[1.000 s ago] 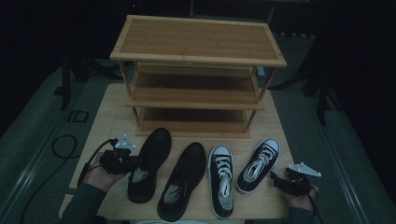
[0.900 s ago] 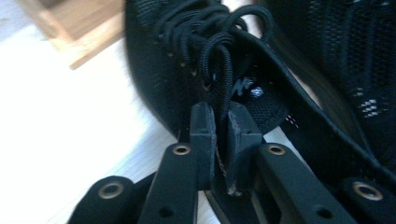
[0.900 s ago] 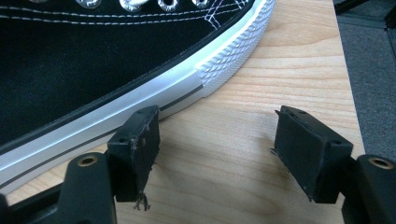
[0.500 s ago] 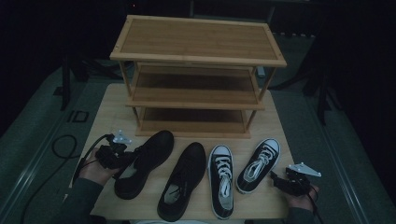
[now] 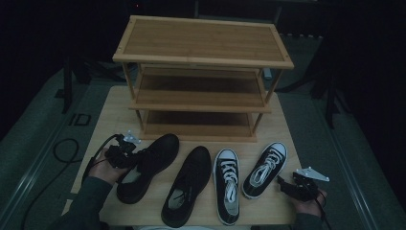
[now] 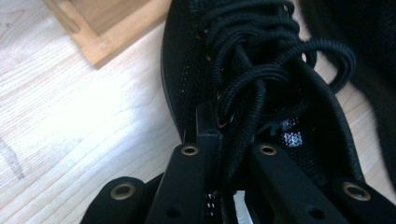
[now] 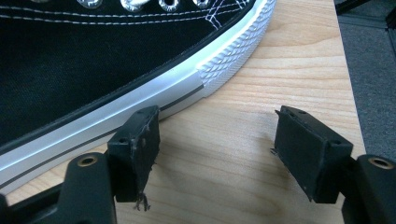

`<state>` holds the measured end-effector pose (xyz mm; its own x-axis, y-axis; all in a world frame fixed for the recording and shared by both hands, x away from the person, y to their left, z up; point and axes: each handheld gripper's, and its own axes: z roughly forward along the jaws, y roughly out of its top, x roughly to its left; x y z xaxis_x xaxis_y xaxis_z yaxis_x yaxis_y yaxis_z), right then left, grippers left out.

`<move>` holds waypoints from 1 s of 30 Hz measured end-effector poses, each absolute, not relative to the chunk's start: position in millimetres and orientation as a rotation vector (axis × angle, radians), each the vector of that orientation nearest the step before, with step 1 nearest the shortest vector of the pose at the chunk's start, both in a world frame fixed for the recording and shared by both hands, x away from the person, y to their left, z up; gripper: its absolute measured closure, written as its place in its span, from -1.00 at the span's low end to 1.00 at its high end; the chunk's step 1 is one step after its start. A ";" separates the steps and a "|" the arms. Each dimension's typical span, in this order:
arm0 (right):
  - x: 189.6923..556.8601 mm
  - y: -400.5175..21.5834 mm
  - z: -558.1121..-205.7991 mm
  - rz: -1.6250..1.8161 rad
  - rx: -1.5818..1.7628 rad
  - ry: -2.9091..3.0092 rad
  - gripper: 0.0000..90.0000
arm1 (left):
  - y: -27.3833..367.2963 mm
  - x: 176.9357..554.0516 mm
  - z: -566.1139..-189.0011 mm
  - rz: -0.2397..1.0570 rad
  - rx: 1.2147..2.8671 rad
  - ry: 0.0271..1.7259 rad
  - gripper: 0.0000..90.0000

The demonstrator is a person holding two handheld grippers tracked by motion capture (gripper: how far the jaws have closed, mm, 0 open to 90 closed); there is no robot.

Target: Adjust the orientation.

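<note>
Black lace-up shoe (image 5: pixel 146 167) pinched in left tongs (image 5: pixel 125 154), just closing, right tongs (image 5: pixel 287 184) gaping beside sneaker (image 5: pixel 265 168), rack (image 5: pixel 201 76) behind.

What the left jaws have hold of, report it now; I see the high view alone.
Observer: The left gripper has just been closing its jaws and is shut on the black shoe at its laced edge, with the laces pinched between them.
Operator: Now the right gripper's jaws.
Observer: The right gripper is open, with bare table between the pads.
Operator: Say what lies beside it.
Observer: The sneaker, its white ribbed sole just past one pad.
</note>
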<state>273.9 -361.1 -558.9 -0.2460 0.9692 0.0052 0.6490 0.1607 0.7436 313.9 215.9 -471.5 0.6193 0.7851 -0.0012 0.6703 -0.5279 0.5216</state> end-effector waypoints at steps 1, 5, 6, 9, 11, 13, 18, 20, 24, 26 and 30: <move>273.9 -361.1 -558.9 0.880 1.531 1.963 -0.32 | 216.3 314.4 -470.0 0.311 2.353 1.145 0.96; 273.9 -361.2 -558.9 0.880 1.530 1.963 -0.32 | 211.1 319.1 -462.8 0.326 2.326 1.143 0.96; 273.9 -361.2 -558.9 0.880 1.530 1.963 -0.32 | 211.1 319.1 -462.8 0.326 2.326 1.143 0.96; 274.0 -361.2 -558.9 0.880 1.529 1.964 -0.32 | 208.7 326.0 -457.9 0.336 2.287 1.165 0.96; 274.0 -361.2 -558.9 0.880 1.529 1.965 -0.32 | 206.2 334.8 -455.1 0.344 2.254 1.197 0.96; 274.0 -361.3 -558.9 0.881 1.528 1.965 -0.32 | 203.6 342.3 -454.6 0.358 2.243 1.217 0.96; 274.0 -361.3 -558.9 0.882 1.528 1.965 -0.32 | 197.8 365.5 -459.2 0.409 2.203 1.305 0.96; 274.0 -361.3 -558.9 0.881 1.528 1.966 -0.32 | 196.6 373.3 -461.4 0.419 2.174 1.348 0.96; 274.0 -361.3 -558.9 0.882 1.528 1.966 -0.32 | 196.1 385.4 -464.0 0.408 2.123 1.401 0.96; 274.0 -361.3 -558.9 0.882 1.527 1.966 -0.32 | 196.1 389.1 -464.5 0.408 2.094 1.425 0.96; 274.0 -361.3 -558.9 0.882 1.528 1.966 -0.32 | 195.4 393.7 -465.6 0.443 2.044 1.481 0.96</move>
